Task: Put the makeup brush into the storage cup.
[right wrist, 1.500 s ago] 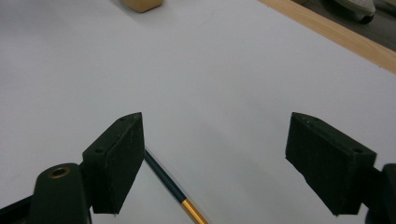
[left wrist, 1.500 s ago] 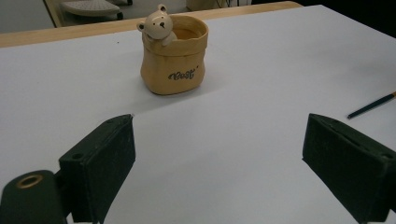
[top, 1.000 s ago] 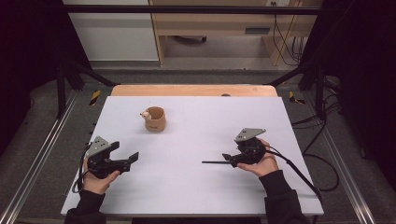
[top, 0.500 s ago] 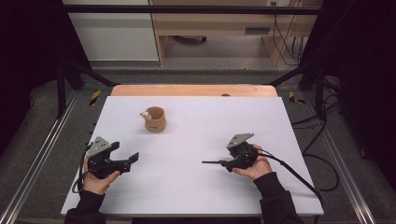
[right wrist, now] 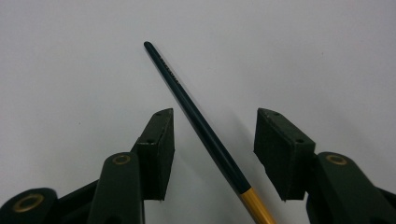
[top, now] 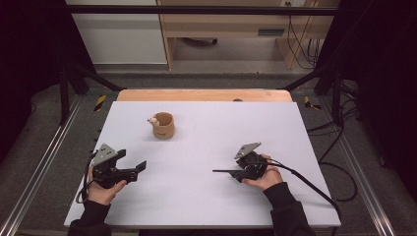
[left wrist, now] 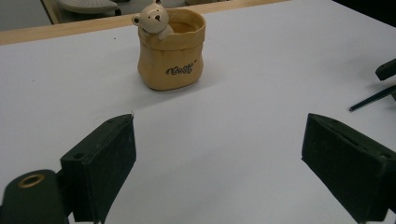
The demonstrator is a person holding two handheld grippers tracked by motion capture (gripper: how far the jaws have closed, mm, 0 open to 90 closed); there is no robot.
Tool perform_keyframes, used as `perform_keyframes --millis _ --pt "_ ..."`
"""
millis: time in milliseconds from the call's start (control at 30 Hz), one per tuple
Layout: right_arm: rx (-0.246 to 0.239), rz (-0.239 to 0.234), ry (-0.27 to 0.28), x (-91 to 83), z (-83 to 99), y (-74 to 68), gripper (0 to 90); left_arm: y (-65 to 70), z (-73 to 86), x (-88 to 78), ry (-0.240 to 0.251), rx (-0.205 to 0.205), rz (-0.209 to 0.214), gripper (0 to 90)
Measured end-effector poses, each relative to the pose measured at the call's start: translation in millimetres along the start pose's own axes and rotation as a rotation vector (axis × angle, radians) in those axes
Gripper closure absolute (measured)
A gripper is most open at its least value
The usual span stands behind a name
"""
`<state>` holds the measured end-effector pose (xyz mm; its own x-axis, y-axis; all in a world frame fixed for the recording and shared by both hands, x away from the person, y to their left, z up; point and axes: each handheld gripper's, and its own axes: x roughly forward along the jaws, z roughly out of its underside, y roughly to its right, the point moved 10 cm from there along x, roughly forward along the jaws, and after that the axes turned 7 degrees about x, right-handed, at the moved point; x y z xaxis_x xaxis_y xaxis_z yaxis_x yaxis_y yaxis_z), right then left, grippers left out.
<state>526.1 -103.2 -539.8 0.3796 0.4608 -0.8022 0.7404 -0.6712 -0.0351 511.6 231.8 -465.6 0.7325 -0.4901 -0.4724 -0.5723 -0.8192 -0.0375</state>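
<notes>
Starting with the biggest thing on show, the white table (top: 206, 147) spreads across the high view, a wooden strip running along its far edge. On it, towards the far left, stands the tan pot (top: 163, 126), shaped like a little sack and sitting upright. In the left gripper view the pot (left wrist: 171, 50) shows dark lettering on its front, and a small cream bear figure (left wrist: 153, 19) leans over its rim on the left side (whether anything else sits inside, the angle will not tell).

Down at the near left, the left gripper (top: 141, 166) sits low over the table in the person's hand, its jaws spread wide apart with nothing but bare white surface between them. It is well apart from the pot, which stands straight ahead of it.

Over on the near right, the right gripper (top: 235, 173) is held low over the table, and its jaws have just been closing. In the right gripper view the gripper (right wrist: 214, 140) straddles the pencil (right wrist: 196, 116), a thin dark stick with a yellow lower part, lying flat on the table and slanting between the pads. A clear gap shows on either side, so the pads are not pressing on it. In the high view the pencil (top: 223, 171) pokes out to the left of that gripper.
</notes>
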Motion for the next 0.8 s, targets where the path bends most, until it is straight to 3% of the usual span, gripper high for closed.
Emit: perform_keyframes --millis 500,800 --pt "0.016 -0.026 -0.036 3.2 4.0 -1.8 64.8 0.6 0.4 0.0 -0.001 0.002 0.003 10.8" --pt "0.016 -0.014 -0.041 3.8 4.6 0.7 74.2 0.5 0.8 0.4 -0.003 0.003 0.003 11.1"
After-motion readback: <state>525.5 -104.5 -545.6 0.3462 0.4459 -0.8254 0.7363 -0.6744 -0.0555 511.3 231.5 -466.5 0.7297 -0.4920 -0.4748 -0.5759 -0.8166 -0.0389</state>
